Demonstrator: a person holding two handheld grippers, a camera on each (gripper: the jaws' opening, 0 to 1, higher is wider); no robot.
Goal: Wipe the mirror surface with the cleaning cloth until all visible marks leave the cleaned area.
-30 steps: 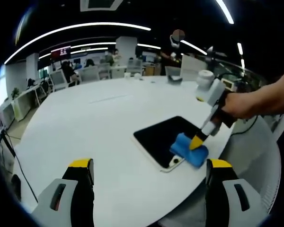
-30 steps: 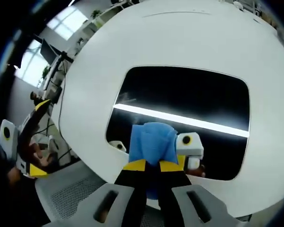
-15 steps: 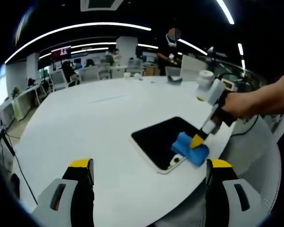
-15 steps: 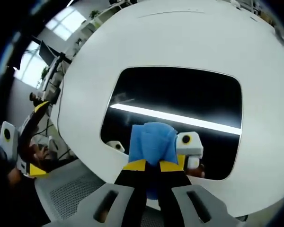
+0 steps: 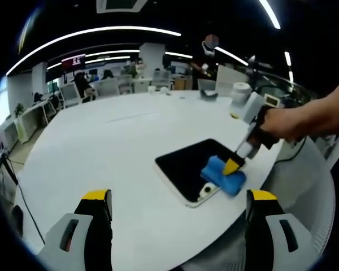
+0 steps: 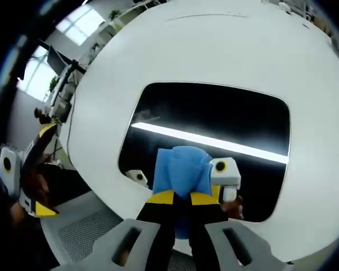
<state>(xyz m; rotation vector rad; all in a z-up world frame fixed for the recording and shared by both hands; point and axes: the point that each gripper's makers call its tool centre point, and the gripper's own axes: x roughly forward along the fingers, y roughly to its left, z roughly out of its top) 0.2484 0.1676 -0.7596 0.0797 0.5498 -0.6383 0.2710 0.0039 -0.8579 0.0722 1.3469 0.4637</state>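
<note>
A dark rectangular mirror [image 5: 192, 164] [image 6: 214, 121] with rounded corners lies flat on the white round table [image 5: 113, 147], near its right edge. My right gripper [image 6: 182, 197] [image 5: 235, 166] is shut on a blue cleaning cloth [image 6: 182, 172] [image 5: 222, 175] and presses it onto the mirror's near corner. A bright ceiling-light reflection crosses the glass. My left gripper [image 5: 178, 199] hovers open over the table's near edge, well short of the mirror, with nothing between its yellow-tipped fingers [image 5: 96, 197].
A person's hand and forearm [image 5: 305, 121] hold the right gripper. A white cylinder and small items [image 5: 241, 89] stand at the table's far right. Office desks and chairs [image 5: 101, 84] lie beyond. A grey mesh chair seat [image 6: 85, 231] sits below the table edge.
The right gripper with the cloth has slid slightly to the left along the mirror's near corner. My left gripper has held still.
</note>
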